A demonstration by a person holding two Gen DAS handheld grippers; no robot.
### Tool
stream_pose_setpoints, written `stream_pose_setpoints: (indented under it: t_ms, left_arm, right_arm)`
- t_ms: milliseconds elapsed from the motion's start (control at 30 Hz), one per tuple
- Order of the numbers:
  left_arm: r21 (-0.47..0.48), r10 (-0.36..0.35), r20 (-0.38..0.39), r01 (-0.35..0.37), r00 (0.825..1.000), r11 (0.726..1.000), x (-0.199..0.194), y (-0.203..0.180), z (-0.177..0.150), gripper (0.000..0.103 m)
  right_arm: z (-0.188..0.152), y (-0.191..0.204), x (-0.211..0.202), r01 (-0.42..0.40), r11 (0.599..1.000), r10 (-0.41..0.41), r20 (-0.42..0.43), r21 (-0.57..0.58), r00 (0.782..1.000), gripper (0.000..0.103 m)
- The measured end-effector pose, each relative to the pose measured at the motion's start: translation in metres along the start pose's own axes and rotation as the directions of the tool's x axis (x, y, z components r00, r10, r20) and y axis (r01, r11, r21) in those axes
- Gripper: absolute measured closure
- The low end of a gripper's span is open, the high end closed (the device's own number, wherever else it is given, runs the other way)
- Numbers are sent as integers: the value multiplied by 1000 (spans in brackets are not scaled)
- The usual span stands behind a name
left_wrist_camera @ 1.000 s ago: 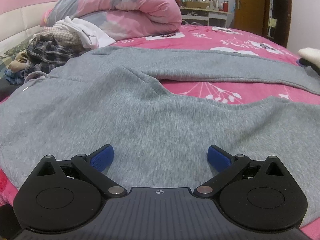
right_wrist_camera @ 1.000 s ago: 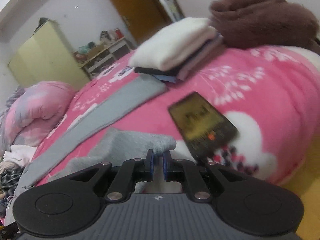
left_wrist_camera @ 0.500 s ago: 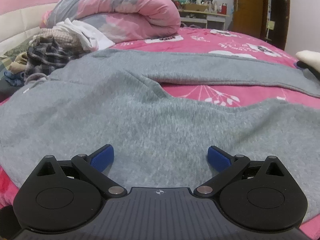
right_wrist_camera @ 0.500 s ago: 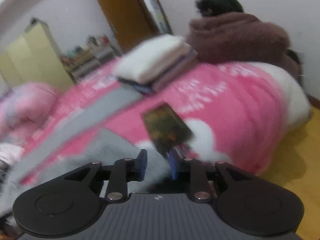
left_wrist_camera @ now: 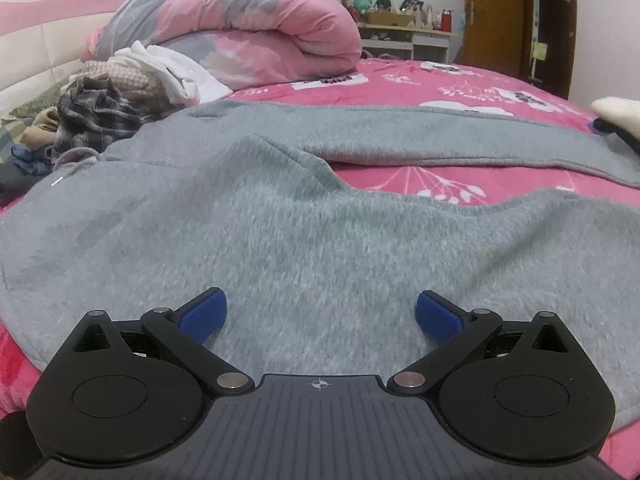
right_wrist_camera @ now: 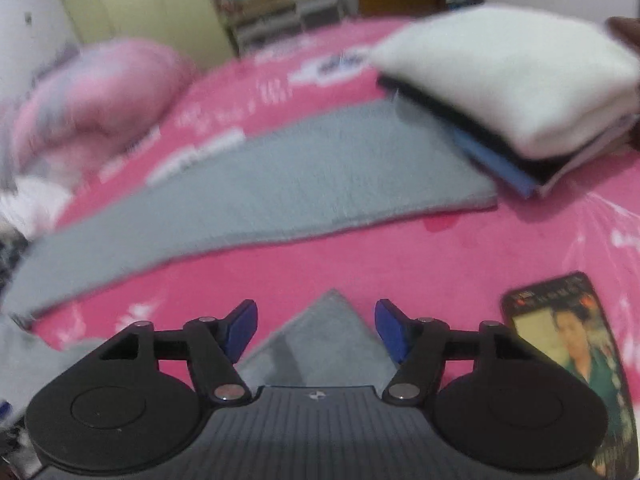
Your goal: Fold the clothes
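Left wrist view: the left gripper [left_wrist_camera: 318, 316] hovers low over the body of a grey fleece hoodie [left_wrist_camera: 280, 232] spread on the pink bedspread [left_wrist_camera: 460, 84]. Its jaws stand wide apart and hold nothing; the fleece lies under and between them. A long grey sleeve [left_wrist_camera: 420, 140] runs from about 10 o'clock to 3 o'clock across the far side, toward a folded stack [left_wrist_camera: 618, 116] at the right edge. A heap of unfolded clothes [left_wrist_camera: 108, 104] sits at 10 o'clock, a rolled quilt [left_wrist_camera: 240, 28] at 12.

Right wrist view, blurred: the right gripper [right_wrist_camera: 316, 330] has just been opening — its jaws are roughly half spread, and a grey corner [right_wrist_camera: 320, 344] of the hoodie lies between them, apparently free of the pads. The sleeve [right_wrist_camera: 248, 204] lies ahead, its long axis from 8 o'clock to 2 o'clock, its cuff end beside the folded stack [right_wrist_camera: 516, 92]. A picture card [right_wrist_camera: 572, 356] lies at 4 o'clock.

The cuff looks nearer the right gripper — likely the one to fold the sleeve in.
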State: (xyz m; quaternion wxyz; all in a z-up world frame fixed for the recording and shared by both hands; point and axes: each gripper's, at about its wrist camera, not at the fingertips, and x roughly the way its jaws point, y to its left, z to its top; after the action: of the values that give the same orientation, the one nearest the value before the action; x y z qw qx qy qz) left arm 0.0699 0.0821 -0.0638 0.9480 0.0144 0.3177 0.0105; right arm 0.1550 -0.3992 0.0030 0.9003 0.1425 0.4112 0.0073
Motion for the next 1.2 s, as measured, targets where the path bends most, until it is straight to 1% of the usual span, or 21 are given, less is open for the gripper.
stream_pose_setpoints:
  t_ms: [33,67,100,133,167,233,300,333,433,600,667,733,833,867,933,967,1000,1033,1067,1100,1200]
  left_arm:
    - [-2,-3,2,3,1000,1000,-1,1,-1,0]
    - [-3,-6,4,6,1000,1000,-1,1,-1,0]
    - [-5,-5,7,5,1000,1000,-1,1,-1,0]
    - [-7,-5,10,5,1000,1000,-1,2,-1,0]
    - [-11,-2,13,3,1000,1000,-1,1,-2,0]
    - [-16,2,18,-2,1000,1000,1,0,-3,0]
    - [-17,9,17,-9,1000,1000,2,-1,-2,0]
    - [-18,13,16,-13,1000,1000,3,-2,-2,0]
    - [-17,12,16,-12,1000,1000,2,-2,-3,0]
    - [-17,16,19,-16,1000,1000,1,-2,-3,0]
    - [-16,14,20,-14,1000,1000,1,-2,-3,0]
    - [-16,9,21,-8,1000,1000,1,0,-3,0]
    - [-16,2,27,-2,1000,1000,0,1,-4,0]
    - [-18,0,28,0,1000,1000,0,1,-4,0]
    - [-22,-4,30,5,1000,1000,-1,2,-5,0]
    - [-24,-6,31,7,1000,1000,-2,3,-5,0]
    - [-26,-8,31,9,999,1000,-3,3,-5,0]
    - [-30,-13,29,14,999,999,-4,4,-5,0]
    - [-33,-17,27,18,999,999,-5,5,-5,0]
    - [-36,-21,25,22,999,999,-7,6,-6,0]
    - [-29,-40,19,41,999,999,-12,7,-8,0]
  right_arm:
    - [-2,-1,6,4,1000,-4,-18,-9,1000,60]
    - [-4,-2,11,7,1000,-8,-36,-18,999,63]
    - [-6,-3,17,11,1000,-12,-55,-27,998,73]
    - [-8,-1,11,10,999,-11,-36,-41,999,93]
    - [-10,1,5,9,998,-10,-17,-56,1000,94]
    - [-11,-3,-14,44,998,-41,61,-51,997,95]
    - [-7,-12,-33,91,996,-88,153,-15,984,95]
    - [-5,-18,-41,116,993,-115,195,9,974,95]
    - [-2,-41,-50,147,986,-163,249,83,955,95]
    - [-6,-68,-32,126,976,-163,210,177,964,94]
    - [-9,-74,-26,112,971,-155,194,213,969,93]
    - [-9,-78,-32,106,967,-158,218,232,963,89]
    - [-7,-76,-54,175,953,-242,272,248,931,82]
    - [-7,-75,-62,161,952,-235,288,259,928,82]
    - [-10,-71,-82,52,956,-145,311,289,939,82]
    - [-15,-67,-91,-49,955,-49,317,293,947,82]
    - [-20,-64,-99,-149,943,47,323,296,945,77]
    - [-25,-60,-107,-247,922,143,330,299,933,66]
    - [-35,-52,-114,-316,906,219,328,281,919,59]
    - [-43,-44,-120,-341,904,251,325,257,912,55]
    - [-79,-18,-126,-291,943,239,274,165,931,54]
